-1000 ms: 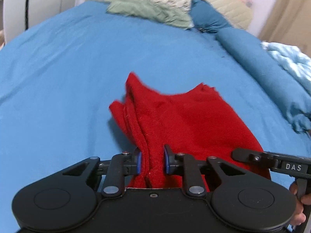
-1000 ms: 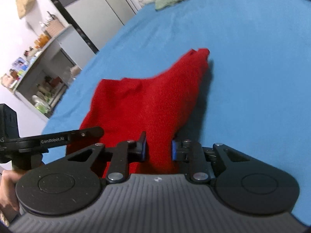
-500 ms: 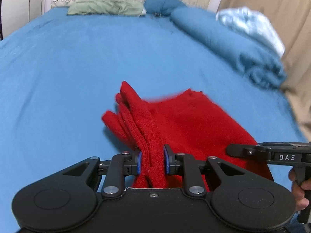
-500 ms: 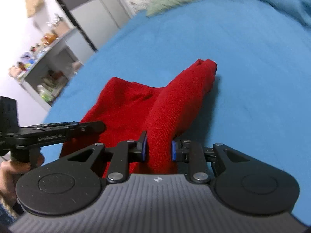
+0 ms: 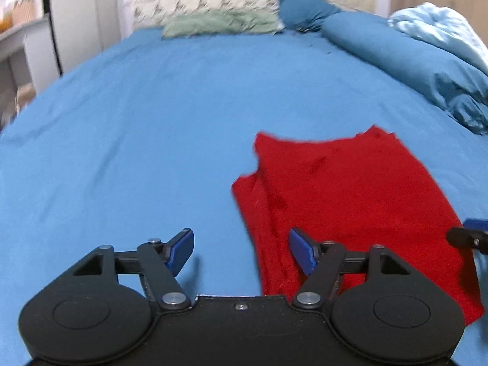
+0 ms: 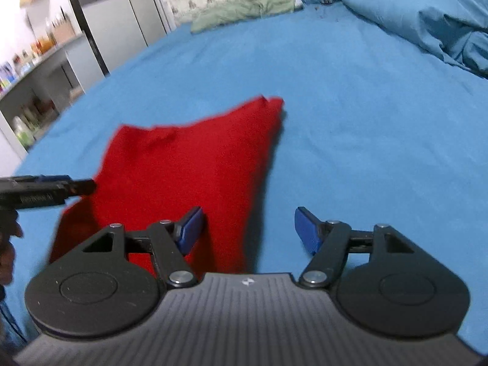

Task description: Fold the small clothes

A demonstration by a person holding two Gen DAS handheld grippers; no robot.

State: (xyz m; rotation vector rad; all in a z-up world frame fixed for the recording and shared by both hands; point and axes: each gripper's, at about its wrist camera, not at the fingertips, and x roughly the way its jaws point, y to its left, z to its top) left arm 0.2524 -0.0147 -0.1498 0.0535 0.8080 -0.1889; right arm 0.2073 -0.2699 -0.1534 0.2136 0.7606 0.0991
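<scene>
Both claws, left (image 5: 241,251) and right (image 6: 248,228), are gaping empty over the bed's (image 5: 152,128) near edge, where the red cloth (image 5: 350,201) is lying folded; a dragging finger could undo its layers.

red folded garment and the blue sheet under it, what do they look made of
Red folded garment: looks like a soft knit or fleece, matte and slightly fuzzy, with thick rounded fold edges; blur leaves the exact weave open.
Blue bed sheet: seems a thin woven cotton-like fabric, smooth and matte, with shallow creases and no sheen.
</scene>
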